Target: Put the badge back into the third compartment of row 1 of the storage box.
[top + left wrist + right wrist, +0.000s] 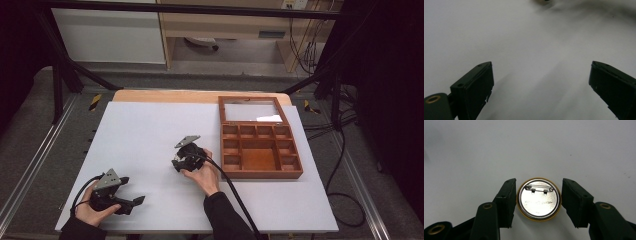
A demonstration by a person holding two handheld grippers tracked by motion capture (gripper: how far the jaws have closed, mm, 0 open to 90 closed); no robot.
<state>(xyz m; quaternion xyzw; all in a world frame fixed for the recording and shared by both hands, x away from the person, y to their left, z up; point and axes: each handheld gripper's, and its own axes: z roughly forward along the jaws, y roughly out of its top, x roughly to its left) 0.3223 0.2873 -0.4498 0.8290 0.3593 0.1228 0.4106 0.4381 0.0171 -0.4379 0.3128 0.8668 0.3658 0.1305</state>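
The badge lies face down on the white worktop, its silver back and pin clasp up, a thin yellow rim showing around the edge. The right gripper straddles it: its jaws are spread, one at each side of the rim. The left one looks to be touching or nearly so; the right one stands just apart. Nothing is pinched yet. In the high view this gripper sits near the middle of the worktop, just left of the open wooden box with its small compartments.

The left gripper hovers over bare worktop near the front left, jaws wide apart and empty.

The badge is likely light, stiff and thin, with a smooth metal rim that could slip or flip up under a squeeze. The best hold is probably across the rim at its widest, low against the worktop, clear of the pin.
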